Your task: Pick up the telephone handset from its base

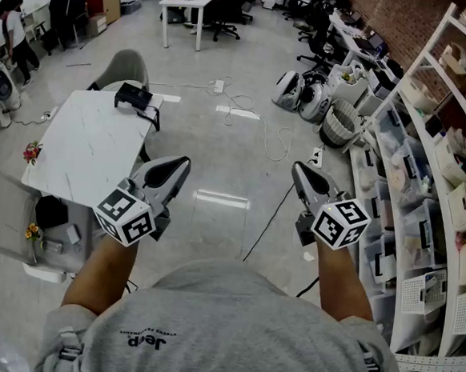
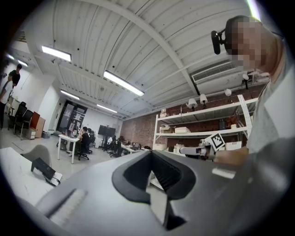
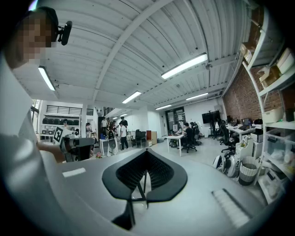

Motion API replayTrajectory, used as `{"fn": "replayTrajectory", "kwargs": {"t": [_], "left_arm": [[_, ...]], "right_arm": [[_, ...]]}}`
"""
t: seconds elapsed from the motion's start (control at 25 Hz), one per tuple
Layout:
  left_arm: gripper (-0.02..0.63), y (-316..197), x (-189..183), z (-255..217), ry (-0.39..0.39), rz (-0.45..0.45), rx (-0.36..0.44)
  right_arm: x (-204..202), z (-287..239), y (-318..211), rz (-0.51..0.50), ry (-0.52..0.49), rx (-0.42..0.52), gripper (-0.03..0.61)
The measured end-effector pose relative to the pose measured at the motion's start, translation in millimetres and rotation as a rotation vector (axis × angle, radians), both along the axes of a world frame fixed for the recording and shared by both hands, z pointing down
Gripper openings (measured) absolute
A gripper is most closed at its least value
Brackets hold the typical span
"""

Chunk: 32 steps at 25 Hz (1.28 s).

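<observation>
A black telephone (image 1: 135, 97) stands at the far end of a white table (image 1: 83, 149), with its handset lying on the base; in the left gripper view the telephone (image 2: 44, 168) sits low at the left. My left gripper (image 1: 182, 164) is held in the air to the right of the table, well short of the telephone, shut with nothing in it (image 2: 150, 156). At the same height on the other side is my right gripper (image 1: 298, 169), which is also shut and empty (image 3: 145, 154). Both point level into the room.
A grey chair (image 1: 126, 68) stands behind the table. An open box (image 1: 41, 230) with flowers and small items sits at the near left. Shelves (image 1: 447, 166) of boxes line the right side. Cables (image 1: 269, 140) and white bins (image 1: 304, 94) lie on the floor ahead. People sit at distant desks.
</observation>
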State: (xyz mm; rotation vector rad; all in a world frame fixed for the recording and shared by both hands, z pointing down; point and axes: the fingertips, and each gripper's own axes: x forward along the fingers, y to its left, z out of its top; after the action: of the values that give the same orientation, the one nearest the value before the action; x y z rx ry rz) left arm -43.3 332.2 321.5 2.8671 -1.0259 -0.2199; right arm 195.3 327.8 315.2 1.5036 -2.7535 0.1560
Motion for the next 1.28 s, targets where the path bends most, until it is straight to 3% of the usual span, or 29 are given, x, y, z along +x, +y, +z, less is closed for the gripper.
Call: {"fn": "replayTrajectory", "kwargs": {"t": [0.8, 0.84, 0.88, 0.92, 1.04, 1.28], "left_arm": [[0.058, -4, 16, -2, 0.003, -0.006, 0.003], [0.121, -4, 20, -3, 0.005, 0.001, 0.001], [0.298, -4, 24, -5, 0.004, 0.009, 0.000], [0.359, -4, 29, -6, 0.000, 0.011, 0.002], [0.400, -4, 40, -12, -0.014, -0.005, 0.014], [0.400, 3, 68, -14, -0.017, -0.051, 0.009]], "right_arm": [[14, -4, -2, -0.032, -0.009, 0.015, 0.005], [17, -4, -2, -0.036, -0.010, 0.016, 0.005], [20, -4, -2, -0.041, -0.012, 0.016, 0.005], [24, -5, -1, -0.045, -0.015, 0.017, 0.005], [37, -7, -2, -0.056, -0.024, 0.022, 0.005], [70, -6, -4, -0.085, -0.042, 0.031, 0.006]]}}
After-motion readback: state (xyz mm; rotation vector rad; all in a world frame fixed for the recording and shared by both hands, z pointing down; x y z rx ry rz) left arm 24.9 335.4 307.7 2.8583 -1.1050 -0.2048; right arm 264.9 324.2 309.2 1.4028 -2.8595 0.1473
